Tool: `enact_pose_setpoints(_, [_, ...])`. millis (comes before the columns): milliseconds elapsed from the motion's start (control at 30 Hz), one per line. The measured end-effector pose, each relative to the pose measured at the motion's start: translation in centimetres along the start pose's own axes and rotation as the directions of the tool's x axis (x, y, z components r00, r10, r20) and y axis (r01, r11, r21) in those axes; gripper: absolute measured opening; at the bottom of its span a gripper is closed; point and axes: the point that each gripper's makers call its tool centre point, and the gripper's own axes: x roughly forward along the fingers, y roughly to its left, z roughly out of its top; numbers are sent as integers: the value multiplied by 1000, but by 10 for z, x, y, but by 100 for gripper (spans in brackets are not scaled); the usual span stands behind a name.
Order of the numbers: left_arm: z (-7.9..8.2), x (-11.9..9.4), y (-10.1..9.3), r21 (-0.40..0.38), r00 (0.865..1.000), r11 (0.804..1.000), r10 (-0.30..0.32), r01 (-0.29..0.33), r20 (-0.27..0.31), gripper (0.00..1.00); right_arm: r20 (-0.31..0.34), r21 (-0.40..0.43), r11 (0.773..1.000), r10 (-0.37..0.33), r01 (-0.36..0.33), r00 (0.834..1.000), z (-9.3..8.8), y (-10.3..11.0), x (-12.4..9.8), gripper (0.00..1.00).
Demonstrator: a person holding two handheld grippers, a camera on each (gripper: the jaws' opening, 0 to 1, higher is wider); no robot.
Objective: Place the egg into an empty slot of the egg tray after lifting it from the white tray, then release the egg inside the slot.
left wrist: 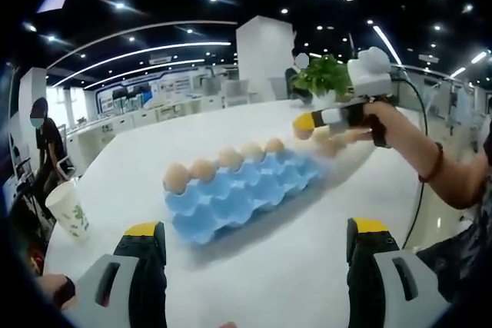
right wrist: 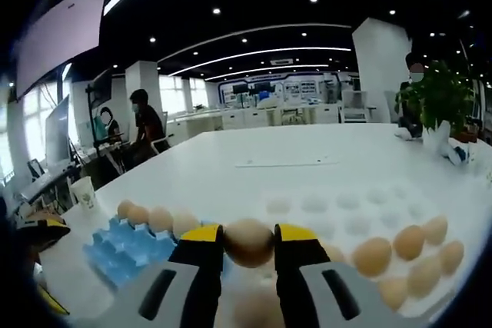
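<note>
Right gripper [right wrist: 248,245] clamps egg [right wrist: 248,242] | left gripper [left wrist: 255,242] wide open, empty | white tray [right wrist: 323,203] faint

Bright indoor light w/ ceiling strips [left wrist: 146,53] and spotlights overhead, dark ceiling. My white table [left wrist: 254,266] glares, washing out the white tray [right wrist: 346,205] in right gripper view. Soft shadow near side of blue egg tray [left wrist: 238,193]. Heavy fisheye bending at edges; my right gripper [left wrist: 338,117] motion-blurred.

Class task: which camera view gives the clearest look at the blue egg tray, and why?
The left gripper view: the blue egg tray lies whole, eggs along its far row. The right gripper view shows part of it, low beside the right tongs.
</note>
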Motion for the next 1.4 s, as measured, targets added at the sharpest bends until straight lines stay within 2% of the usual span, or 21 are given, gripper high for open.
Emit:
enact_pose_setpoints(467, [11, -3, -6, -5, 1000, 1000, -3, 3, 28, 100, 31, -7, 998, 62, -61, 998, 10, 9, -6, 27])
enact_pose_setpoints(600, [8, -3, -6, -7, 1000, 1000, 1, -1, 19, 100, 26, -10, 995, 95, -95, 995, 7, 16, -4, 27])
enact_pose_setpoints(767, [7, -4, -6, -26, 1000, 1000, -1, 2, 27, 100, 19, -13, 994, 106, -106, 994, 4, 21, -3, 27])
enact_pose_setpoints(900, [5, -3, -4, -11, 1000, 1000, -8, 8, 10, 100, 18, 0, 994, 112, -113, 993, 2, 25, -2, 27])
enact_pose_setpoints(1067, [9, -1, -2, -11, 999, 1000, -19, 19, 26, 100, 29, -18, 993, 116, -116, 993, 4, 31, -1, 27])
enact_pose_setpoints(1400, [4, 3, -1, -14, 1000, 1000, -26, 26, 9, 100, 31, -39, 987, 158, -157, 987, 6, 50, 4, 27])
